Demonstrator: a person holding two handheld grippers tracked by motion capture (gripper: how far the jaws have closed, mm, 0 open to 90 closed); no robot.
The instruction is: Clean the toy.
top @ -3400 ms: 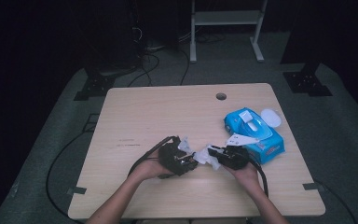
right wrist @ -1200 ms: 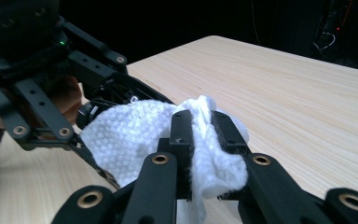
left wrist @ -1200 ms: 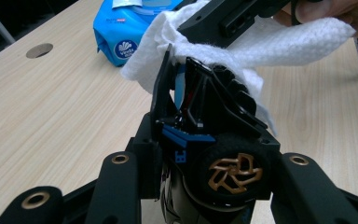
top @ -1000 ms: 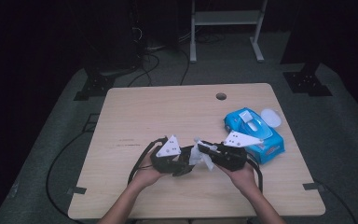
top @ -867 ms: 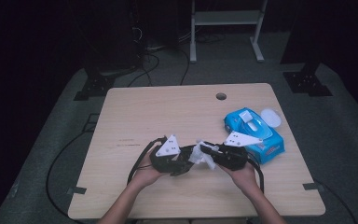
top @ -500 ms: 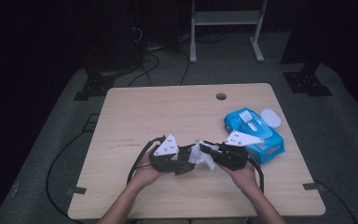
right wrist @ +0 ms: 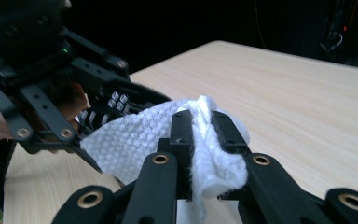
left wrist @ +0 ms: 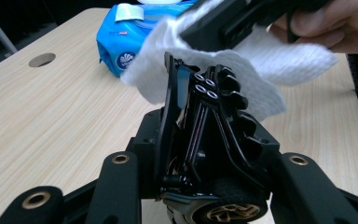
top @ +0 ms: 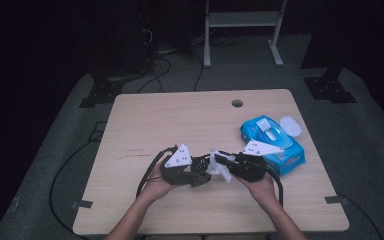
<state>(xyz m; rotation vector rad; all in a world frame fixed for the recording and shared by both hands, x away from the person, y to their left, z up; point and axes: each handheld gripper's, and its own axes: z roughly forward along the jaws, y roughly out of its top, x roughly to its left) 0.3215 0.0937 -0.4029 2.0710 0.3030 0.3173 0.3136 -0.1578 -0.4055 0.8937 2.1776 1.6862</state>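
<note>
The right gripper's fingers (right wrist: 184, 135) pinch a white wipe (right wrist: 135, 140) at frame centre, presumably to rub the black toy car (left wrist: 205, 121) clamped upright in the left gripper's fingers (left wrist: 121, 182) above the worktop (top: 190, 120)

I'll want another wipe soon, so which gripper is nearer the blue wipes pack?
Right. The right gripper is just beside the blue wipes pack, on its near-left side; the left gripper is farther left, across the white wipe.
</note>
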